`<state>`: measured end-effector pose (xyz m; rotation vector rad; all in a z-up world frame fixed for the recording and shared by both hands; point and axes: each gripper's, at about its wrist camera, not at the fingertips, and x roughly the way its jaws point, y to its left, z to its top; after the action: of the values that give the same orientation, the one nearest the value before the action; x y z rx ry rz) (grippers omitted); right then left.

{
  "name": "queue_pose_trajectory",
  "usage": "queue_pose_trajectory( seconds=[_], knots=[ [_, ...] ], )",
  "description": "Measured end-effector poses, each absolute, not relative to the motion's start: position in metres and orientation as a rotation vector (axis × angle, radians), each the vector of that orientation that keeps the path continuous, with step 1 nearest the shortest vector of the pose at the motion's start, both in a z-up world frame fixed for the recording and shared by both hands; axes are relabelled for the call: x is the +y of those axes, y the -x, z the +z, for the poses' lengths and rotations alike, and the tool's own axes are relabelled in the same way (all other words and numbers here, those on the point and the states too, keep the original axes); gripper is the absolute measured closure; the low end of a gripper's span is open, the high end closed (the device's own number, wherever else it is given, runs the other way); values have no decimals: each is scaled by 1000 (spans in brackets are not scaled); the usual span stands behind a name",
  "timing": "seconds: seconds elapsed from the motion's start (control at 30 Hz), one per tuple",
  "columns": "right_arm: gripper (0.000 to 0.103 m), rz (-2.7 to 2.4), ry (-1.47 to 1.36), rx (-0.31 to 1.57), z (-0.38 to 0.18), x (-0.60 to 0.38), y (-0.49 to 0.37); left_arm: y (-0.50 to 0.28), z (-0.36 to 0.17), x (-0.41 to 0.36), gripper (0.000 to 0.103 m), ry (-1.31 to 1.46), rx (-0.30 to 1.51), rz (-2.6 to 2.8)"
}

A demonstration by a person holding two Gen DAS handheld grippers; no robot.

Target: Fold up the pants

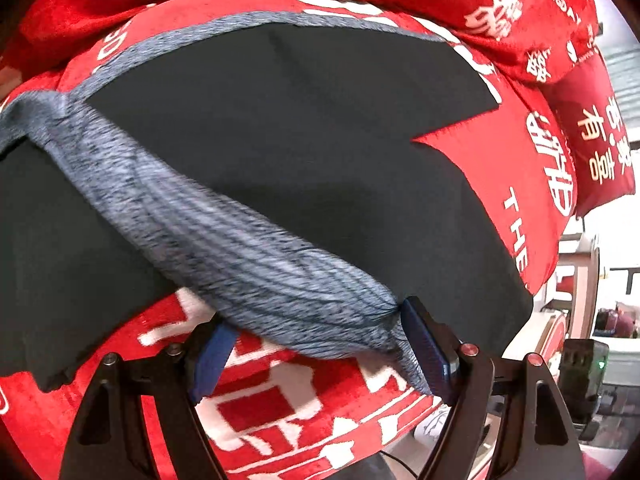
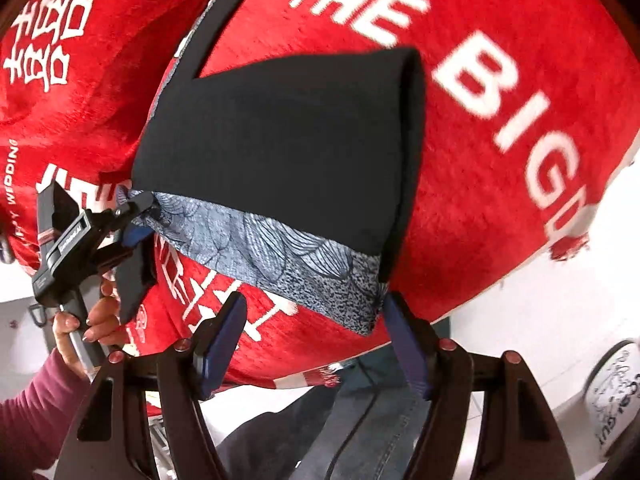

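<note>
Black pants (image 1: 288, 128) with a grey-blue patterned waistband (image 1: 240, 240) lie on a red blanket (image 1: 488, 184). In the left wrist view my left gripper (image 1: 316, 340) has its blue pads (image 1: 424, 344) spread wide; the waistband bunches between them and touches the right pad. In the right wrist view the pants (image 2: 280, 152) hang folded with the waistband (image 2: 288, 256) lowest. My right gripper (image 2: 316, 336) stands wide open just below the waistband's corner, which touches the right pad (image 2: 404, 344). The left gripper (image 2: 140, 216) shows at the left, at the waistband's other corner.
The red blanket (image 2: 500, 160) with white lettering covers a bed; red pillows (image 1: 520, 12) lie at the far side. The bed's edge and white floor (image 2: 520, 340) are to the right. A white shoe (image 2: 616, 396) and my jeans (image 2: 372, 432) are below.
</note>
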<state>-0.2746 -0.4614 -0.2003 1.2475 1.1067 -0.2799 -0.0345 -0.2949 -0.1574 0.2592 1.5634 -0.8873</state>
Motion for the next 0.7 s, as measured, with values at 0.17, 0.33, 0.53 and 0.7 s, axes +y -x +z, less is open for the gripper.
queue_pose_trajectory(
  seconds=[0.17, 0.33, 0.53, 0.7],
  knots=[
    [100, -204, -1356, 1073, -215, -466, 279, 36, -157, -302, 62, -228, 1615, -937],
    [100, -139, -1374, 955, -178, -492, 265, 22, -129, -309, 66, -136, 1597, -952],
    [100, -54, -1224, 886, -118, -566, 190, -27, -92, -345, 66, -68, 1487, -933],
    [100, -41, -1114, 898, -94, -654, 106, -75, -87, -381, 39, -189, 1366, -817]
  ],
)
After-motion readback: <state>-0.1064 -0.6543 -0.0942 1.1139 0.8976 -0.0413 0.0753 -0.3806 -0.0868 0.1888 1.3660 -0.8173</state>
